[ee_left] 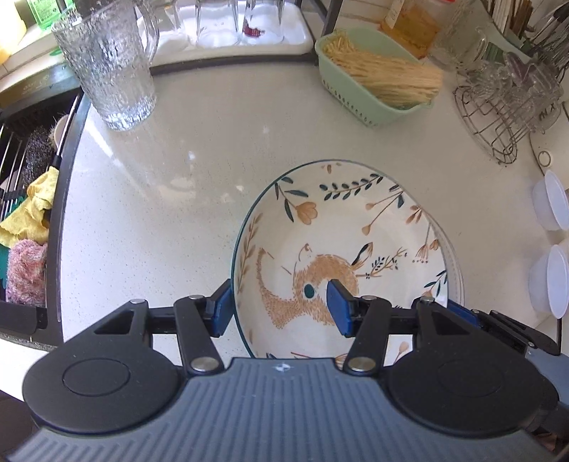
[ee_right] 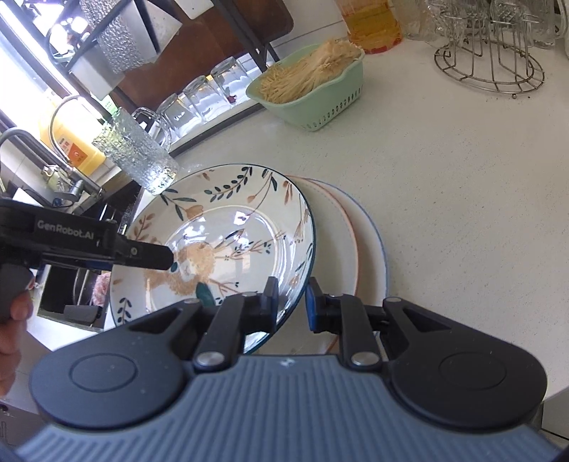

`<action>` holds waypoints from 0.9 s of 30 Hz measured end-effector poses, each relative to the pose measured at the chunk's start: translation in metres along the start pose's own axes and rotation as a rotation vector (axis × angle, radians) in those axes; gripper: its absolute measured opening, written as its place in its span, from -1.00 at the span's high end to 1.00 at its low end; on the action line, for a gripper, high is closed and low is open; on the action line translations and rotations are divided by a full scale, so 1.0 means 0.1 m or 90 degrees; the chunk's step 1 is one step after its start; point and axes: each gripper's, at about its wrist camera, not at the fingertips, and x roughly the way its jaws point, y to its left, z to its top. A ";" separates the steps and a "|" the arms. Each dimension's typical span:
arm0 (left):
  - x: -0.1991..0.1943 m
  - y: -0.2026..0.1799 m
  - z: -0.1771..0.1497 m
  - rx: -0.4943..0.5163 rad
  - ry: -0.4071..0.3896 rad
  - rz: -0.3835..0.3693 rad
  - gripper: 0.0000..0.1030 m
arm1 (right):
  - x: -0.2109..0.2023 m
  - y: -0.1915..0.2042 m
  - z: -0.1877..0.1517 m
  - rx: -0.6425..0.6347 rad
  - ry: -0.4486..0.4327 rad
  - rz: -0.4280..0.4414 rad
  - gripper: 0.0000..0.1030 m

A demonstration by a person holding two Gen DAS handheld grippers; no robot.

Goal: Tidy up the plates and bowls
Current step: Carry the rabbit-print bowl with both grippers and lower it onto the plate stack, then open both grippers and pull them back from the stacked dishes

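Observation:
A cream plate with leaves, flowers and a fox (ee_left: 338, 227) (ee_right: 231, 220) hangs tilted above a stack of two plain plates (ee_right: 362, 248) on the white counter. My right gripper (ee_right: 292, 305) is shut on its near right rim. My left gripper (ee_left: 281, 308) is open and straddles the plate's left rim, one blue pad outside and one over the fox, neither pressing. In the right wrist view, one black finger (ee_right: 153, 255) of the left gripper reaches over the plate's inside. Two small white bowls (ee_left: 551, 202) stand on their sides at the counter's right edge.
A textured glass mug (ee_left: 110, 67) stands at the back left beside the sink (ee_left: 32, 220), which holds cloths. Behind are a tray of upturned glasses (ee_left: 231, 32), a green basket of noodles (ee_left: 377, 81) and a wire rack of glasses (ee_left: 508, 106).

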 end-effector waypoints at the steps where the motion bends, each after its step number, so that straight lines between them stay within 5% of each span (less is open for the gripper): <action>1: 0.03 0.00 0.00 0.000 0.008 0.005 -0.17 | 0.00 0.01 -0.01 -0.008 -0.004 -0.009 0.62; 7: 0.11 -0.03 0.02 -0.008 0.014 0.017 -0.17 | 0.01 0.03 -0.03 -0.035 -0.017 -0.038 0.62; 24: -0.08 -0.08 -0.10 -0.049 -0.067 0.009 -0.17 | -0.23 0.11 0.06 -0.135 -0.110 -0.160 0.65; 27: -0.17 -0.10 -0.13 -0.056 -0.084 0.003 -0.17 | -0.29 0.12 0.10 -0.142 -0.116 -0.147 0.66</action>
